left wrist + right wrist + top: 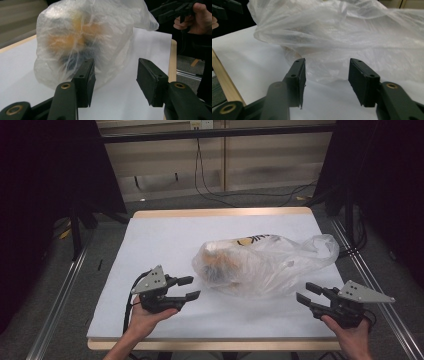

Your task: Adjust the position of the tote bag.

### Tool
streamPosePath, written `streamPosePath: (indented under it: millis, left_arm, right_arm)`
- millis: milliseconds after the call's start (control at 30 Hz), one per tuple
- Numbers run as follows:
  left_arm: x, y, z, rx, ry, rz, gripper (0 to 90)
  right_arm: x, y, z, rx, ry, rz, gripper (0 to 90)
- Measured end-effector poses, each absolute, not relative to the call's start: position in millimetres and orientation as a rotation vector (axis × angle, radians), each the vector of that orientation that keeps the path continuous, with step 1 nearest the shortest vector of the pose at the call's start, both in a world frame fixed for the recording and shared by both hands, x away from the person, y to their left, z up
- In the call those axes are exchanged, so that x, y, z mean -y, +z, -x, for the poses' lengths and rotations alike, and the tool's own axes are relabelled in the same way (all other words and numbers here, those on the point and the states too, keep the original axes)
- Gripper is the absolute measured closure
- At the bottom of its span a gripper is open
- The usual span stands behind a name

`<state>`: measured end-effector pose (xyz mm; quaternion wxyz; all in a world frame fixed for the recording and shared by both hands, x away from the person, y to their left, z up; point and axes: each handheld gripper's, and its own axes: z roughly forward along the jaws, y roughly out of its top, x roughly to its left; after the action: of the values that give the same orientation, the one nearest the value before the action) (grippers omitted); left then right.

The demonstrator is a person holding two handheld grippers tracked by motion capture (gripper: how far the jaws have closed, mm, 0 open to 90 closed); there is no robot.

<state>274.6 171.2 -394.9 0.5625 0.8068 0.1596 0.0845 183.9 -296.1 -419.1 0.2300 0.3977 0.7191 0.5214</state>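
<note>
A: How did the left tool stand?

B: Its jaws were partly apart with nothing between them, pointing right at the near-left end of the bag. The right tool was the same, jaws apart and empty, aimed left at the bag's near-right side. Neither touched the plastic.

A: And the bag itself?

B: It lay on its side in the middle of the white worktop, between the two tools, nearer the right one. The bulky end was at the left, where something orange and dark showed dimly through the film; what it was I couldn't tell. The loose, crumpled end trailed off to the far right.

A: How would you expect it to handle?

B: The film looked thin, soft and slippery, so it would likely crumple and slide instead of holding its shape. The load seemed light, but it would probably shift inside.

A: Where would you take hold?

B: On the slack plastic at the right end, pinching a gathered fold, with the left tool steadying the full end. A grip on stretched film might tear it.
</note>
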Motion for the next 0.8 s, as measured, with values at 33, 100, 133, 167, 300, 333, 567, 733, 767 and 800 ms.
streamPosePath:
  millis: [33,100,133,167,300,333,567,733,767,800]
  left_arm:
    - [-170,-394,-276,-0.374,0.196,-1.899,48.5]
    - [-167,-394,-279,-0.366,0.182,-1.897,48.1]
    - [-167,-394,-279,-0.366,0.182,-1.897,48.0]
    - [-164,-392,-284,-0.368,0.187,-1.910,47.5]
    - [-165,-391,-290,-0.382,0.206,-1.919,45.3]
    - [-166,-391,-290,-0.388,0.207,-1.911,44.5]
    - [-180,-403,-292,-0.451,0.224,-1.908,39.9]
    - [-184,-411,-293,-0.473,0.216,-1.922,36.9]
    - [-184,-411,-293,-0.483,0.221,-1.926,36.5]
    - [-184,-411,-293,-0.483,0.221,-1.926,36.4]
  right_arm:
    - [295,-417,-185,-1.983,1.437,-1.086,54.5]
    - [293,-412,-189,-1.991,1.428,-1.071,57.0]
    - [293,-412,-189,-1.991,1.428,-1.071,57.0]
    - [290,-407,-196,-1.995,1.417,-1.057,58.0]
    - [289,-396,-210,-1.998,1.453,-1.025,49.5]
    - [289,-393,-213,-1.998,1.473,-1.020,47.3]
    - [283,-378,-234,-2.036,1.490,-0.983,34.0]
    - [279,-384,-248,-2.078,1.501,-0.985,30.0]
    - [278,-386,-250,-2.084,1.501,-0.988,29.9]
    - [278,-386,-250,-2.084,1.501,-0.988,29.9]
